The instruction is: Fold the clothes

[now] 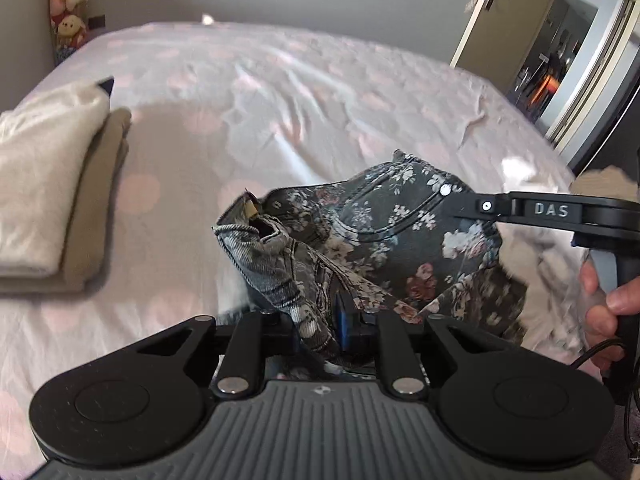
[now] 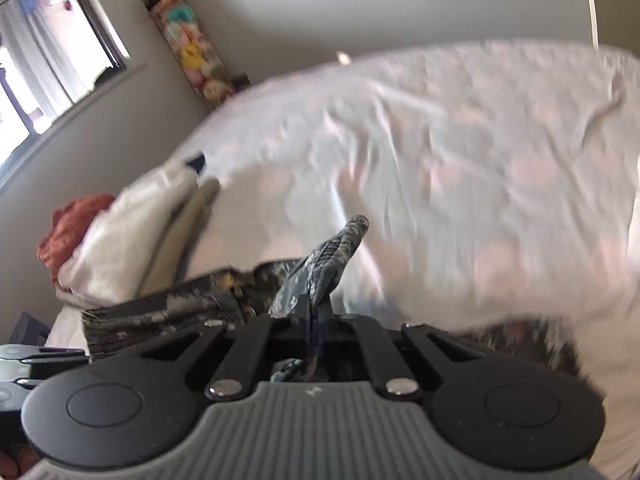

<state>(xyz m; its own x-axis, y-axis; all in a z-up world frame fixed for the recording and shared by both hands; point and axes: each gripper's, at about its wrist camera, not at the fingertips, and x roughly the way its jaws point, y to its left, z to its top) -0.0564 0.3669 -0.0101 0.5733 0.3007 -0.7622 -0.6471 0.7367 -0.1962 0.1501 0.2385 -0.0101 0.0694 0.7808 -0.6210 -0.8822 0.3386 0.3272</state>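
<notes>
Floral denim shorts (image 1: 384, 236) held up over the bed (image 1: 280, 92).
Left gripper (image 1: 340, 320) and right gripper (image 2: 316, 316) both pinch the waistband; I'd pull it taut before laying flat.

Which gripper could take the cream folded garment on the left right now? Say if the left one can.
Probably not yet. The left gripper is shut on the floral denim shorts, as is the right gripper. The way to the cream folded garment over the bedsheet looks open.

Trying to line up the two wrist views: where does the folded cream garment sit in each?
Left wrist: cream garment at the left edge, on the bed.
Right wrist: cream garment lower left, beside the window wall.
Shared landmark: the floral jeans.
</notes>
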